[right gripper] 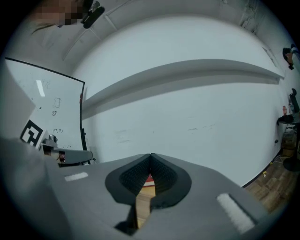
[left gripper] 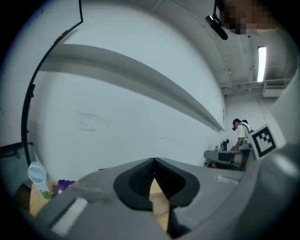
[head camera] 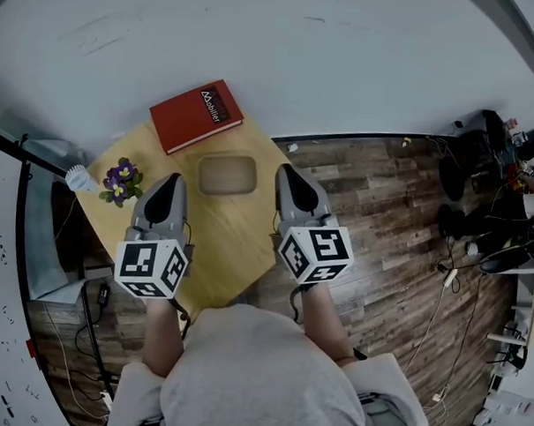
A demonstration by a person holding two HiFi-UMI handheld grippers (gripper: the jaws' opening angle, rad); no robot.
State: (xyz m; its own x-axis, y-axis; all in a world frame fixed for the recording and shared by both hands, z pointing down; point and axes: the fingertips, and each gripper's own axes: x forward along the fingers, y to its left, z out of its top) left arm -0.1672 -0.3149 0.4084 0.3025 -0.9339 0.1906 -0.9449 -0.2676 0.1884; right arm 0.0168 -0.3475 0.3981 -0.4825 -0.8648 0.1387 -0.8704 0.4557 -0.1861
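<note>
The fingers (left gripper: 136, 180) of our left gripper (head camera: 168, 181) and right gripper (head camera: 287, 171) are pressing together, holding nothing. We are holding them either side of the tray (head camera: 227, 174), near the table's (head camera: 221, 250) far corner.

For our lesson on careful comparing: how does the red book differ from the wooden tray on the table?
The red book is bright red with white print; the wooden tray is pale like the table. The red book is flat and square-cornered; the wooden tray is hollow with rounded corners. The red book lies farther off than the wooden tray. Both lie on the table, untouched.
</note>
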